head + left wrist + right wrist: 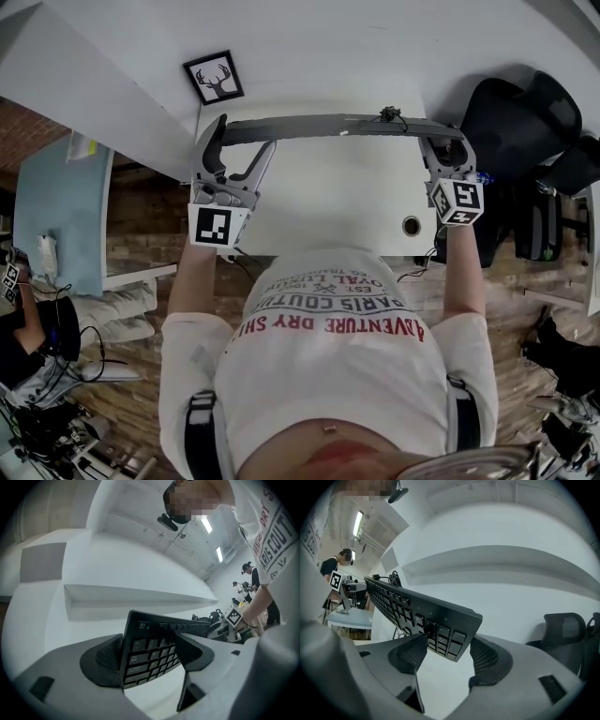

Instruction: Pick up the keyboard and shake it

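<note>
A black keyboard (337, 125) hangs in the air above the white desk (328, 202), turned so that only its thin edge shows in the head view. My left gripper (234, 142) is shut on its left end. In the left gripper view the Esc-key corner of the keyboard (147, 651) stands between the jaws of the left gripper (151, 653). My right gripper (439, 150) is shut on the right end. In the right gripper view the number-pad corner of the keyboard (422, 613) sits between the pads of the right gripper (449, 652). Its cable (389, 115) loops at the top edge.
A framed deer picture (214, 78) leans at the desk's far left. A black office chair (525, 117) stands to the right. A cable hole (411, 225) is in the desk near my right arm. A pale blue table (56, 206) and another person (23, 314) are on the left.
</note>
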A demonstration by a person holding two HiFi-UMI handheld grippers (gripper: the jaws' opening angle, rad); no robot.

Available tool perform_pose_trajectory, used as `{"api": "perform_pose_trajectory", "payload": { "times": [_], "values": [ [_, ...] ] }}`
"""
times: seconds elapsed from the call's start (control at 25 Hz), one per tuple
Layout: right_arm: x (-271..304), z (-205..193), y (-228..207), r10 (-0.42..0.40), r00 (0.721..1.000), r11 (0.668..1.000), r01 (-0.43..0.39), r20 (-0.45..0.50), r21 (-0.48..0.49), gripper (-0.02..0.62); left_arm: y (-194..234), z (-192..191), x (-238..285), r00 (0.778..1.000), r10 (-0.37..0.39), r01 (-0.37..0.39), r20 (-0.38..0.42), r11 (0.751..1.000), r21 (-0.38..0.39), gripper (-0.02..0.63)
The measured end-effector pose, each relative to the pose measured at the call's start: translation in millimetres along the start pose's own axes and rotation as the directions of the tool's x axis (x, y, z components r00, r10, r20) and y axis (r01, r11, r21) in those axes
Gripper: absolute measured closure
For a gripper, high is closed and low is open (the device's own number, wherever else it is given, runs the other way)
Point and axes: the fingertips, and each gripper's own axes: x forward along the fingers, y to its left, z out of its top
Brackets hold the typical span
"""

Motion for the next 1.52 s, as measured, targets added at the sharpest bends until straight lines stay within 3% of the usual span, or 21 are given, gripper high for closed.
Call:
{"api": "perform_pose_trajectory", "payload": {
  "times": [0.12, 0.36, 0.64, 0.92, 1.08, 1.16, 1.28, 1.52],
  "values": [
    [-4.6, 3.4, 3.3, 0.022, 0.999, 1.000, -0.022, -0.039, -0.005, 0.296, 5.7, -8.8, -0.4, 0.999, -0.011, 0.011, -0.041, 1.000, -0.001, 0.262],
    [-8.6, 12.9, 22.4, 0.103, 0.988, 0.993, -0.108, -0.111, -0.041, 0.299, 30.2, -37.9, -3.5, 0.990, -0.001, -0.024, -0.140, 0.984, -0.176, 0.262],
    [-12.4, 34.1, 41.6, 0.130, 0.988, 0.980, -0.141, -0.086, -0.137, 0.302, 51.9, -60.0, -8.8, 0.982, -0.022, -0.039, -0.189, 0.950, -0.311, 0.262],
    [-20.1, 75.1, 58.0, 0.091, 0.994, 0.943, -0.064, 0.068, -0.326, 0.302, 64.1, -58.6, -17.9, 0.994, -0.045, 0.007, -0.097, 0.932, -0.361, 0.262],
    [-28.2, 104.6, 70.2, 0.099, 0.970, 0.897, 0.011, 0.224, -0.441, 0.302, 70.2, -58.8, -21.2, 0.996, -0.074, 0.048, -0.051, 0.921, -0.387, 0.261],
    [-30.7, 103.6, 71.6, 0.081, 0.972, 0.887, 0.030, 0.219, -0.460, 0.302, 72.1, -59.9, -22.3, 0.995, -0.088, 0.064, -0.043, 0.918, -0.391, 0.261],
    [-31.5, 91.4, 69.9, 0.064, 0.987, 0.839, 0.028, 0.149, -0.543, 0.302, 72.0, -63.2, -21.5, 0.994, -0.103, 0.077, -0.046, 0.916, -0.393, 0.259],
    [-37.3, 88.5, 62.8, 0.030, 0.981, 0.830, 0.083, 0.194, -0.552, 0.302, 57.1, -74.7, -20.5, 0.984, -0.160, 0.116, -0.082, 0.914, -0.390, 0.259]
  ]
}}
